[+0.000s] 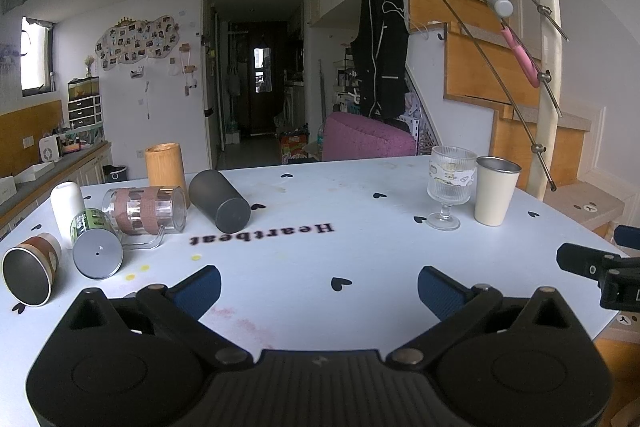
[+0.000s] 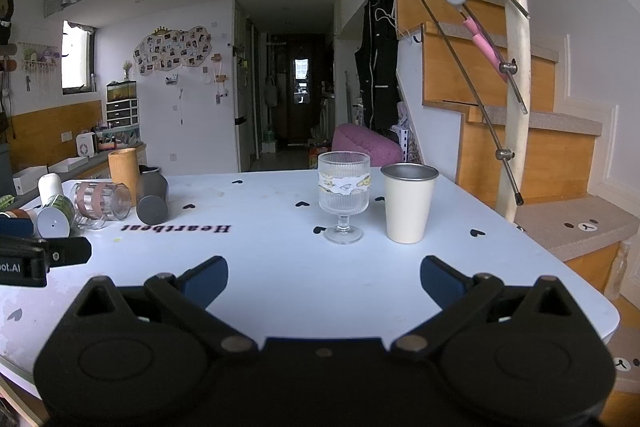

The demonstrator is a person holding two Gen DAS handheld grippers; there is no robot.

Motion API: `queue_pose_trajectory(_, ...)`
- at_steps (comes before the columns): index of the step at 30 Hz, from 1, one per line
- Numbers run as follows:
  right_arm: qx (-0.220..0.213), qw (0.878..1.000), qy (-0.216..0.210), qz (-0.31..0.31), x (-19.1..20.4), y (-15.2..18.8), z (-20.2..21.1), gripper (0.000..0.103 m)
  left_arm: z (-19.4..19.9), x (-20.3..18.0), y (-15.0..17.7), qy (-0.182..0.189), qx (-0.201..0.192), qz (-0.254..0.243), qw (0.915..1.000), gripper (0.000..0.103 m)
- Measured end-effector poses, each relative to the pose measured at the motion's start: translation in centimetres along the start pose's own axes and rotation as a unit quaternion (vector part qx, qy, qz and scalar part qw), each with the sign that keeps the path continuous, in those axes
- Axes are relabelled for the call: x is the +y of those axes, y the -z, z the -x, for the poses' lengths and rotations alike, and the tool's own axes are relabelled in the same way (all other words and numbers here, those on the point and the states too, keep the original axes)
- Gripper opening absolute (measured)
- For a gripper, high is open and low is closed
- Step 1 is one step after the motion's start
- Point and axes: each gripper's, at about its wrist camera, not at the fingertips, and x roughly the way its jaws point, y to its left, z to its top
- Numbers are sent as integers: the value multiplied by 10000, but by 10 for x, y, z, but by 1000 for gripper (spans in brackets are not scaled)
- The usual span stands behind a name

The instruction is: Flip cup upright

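Note:
Several cups lie on their sides at the left of the white table (image 1: pixel 320 259): a dark grey cup (image 1: pixel 220 201), a clear mug with brown bands (image 1: pixel 146 209), a green-labelled cup with a grey base (image 1: pixel 94 243) and a brown-banded cup (image 1: pixel 30 273). A bamboo cup (image 1: pixel 166 167) and a white cup (image 1: pixel 68 207) stand upside down behind them. A ribbed stemmed glass (image 2: pixel 344 197) and a cream metal cup (image 2: pixel 408 201) stand upright at the right. My left gripper (image 1: pixel 318 291) is open and empty above the table's near part. My right gripper (image 2: pixel 324 283) is open and empty, in front of the glass.
The table's right edge (image 2: pixel 560 267) borders a wooden staircase (image 2: pixel 560 155) with a white rail post (image 2: pixel 518 67). A pink pouf (image 2: pixel 368 147) sits beyond the far edge. A counter with boxes (image 2: pixel 48 167) runs along the left wall.

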Motion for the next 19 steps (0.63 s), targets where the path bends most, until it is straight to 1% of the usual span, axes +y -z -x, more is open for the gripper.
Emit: queue_pose_trajectory(19,12,10000,11,-6,-1,0,0,103,0,-1,0,-8,1,2,10000,103)
